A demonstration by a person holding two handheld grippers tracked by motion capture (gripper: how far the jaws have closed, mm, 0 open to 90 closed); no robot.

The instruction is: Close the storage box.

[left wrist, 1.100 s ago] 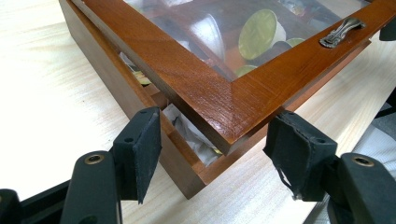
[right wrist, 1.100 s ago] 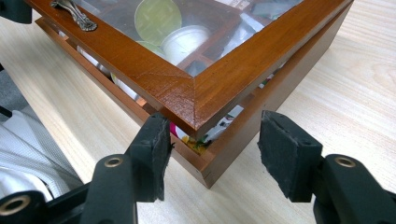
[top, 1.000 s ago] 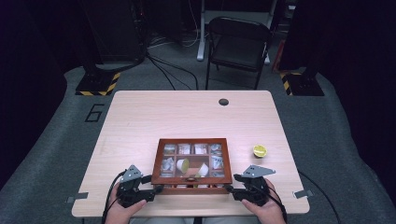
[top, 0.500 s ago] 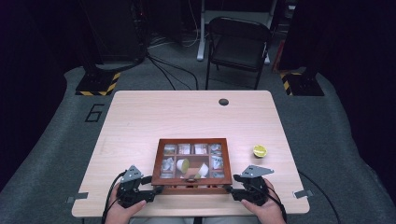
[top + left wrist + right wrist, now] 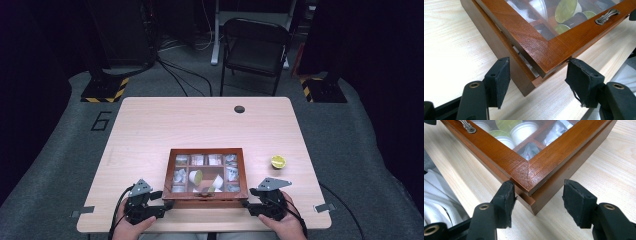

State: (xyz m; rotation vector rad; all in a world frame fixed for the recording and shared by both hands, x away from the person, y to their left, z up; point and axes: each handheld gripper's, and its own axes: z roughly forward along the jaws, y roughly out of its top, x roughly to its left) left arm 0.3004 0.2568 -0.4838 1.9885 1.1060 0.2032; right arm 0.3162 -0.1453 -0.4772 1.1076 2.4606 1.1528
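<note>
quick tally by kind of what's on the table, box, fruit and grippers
wooden box: 1
lemon half: 1
grippers: 2, the left gripper and the right gripper, one at each near corner of the box
total: 4

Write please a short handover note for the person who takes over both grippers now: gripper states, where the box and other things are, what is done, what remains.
Left gripper: open, jaws on either side of the near left corner of the wooden box, pads not pressing.
Right gripper: open, astride the near right corner; one pad is close to the front edge, contact unclear.
The box sits at the table's near edge, glass lid down but shifted slightly off the base. Capsules and packets lie inside. A lime half lies to the right of the box.
Done: both grippers placed at the corners.
Left: probably grip the corners and move or square up the box.
</note>
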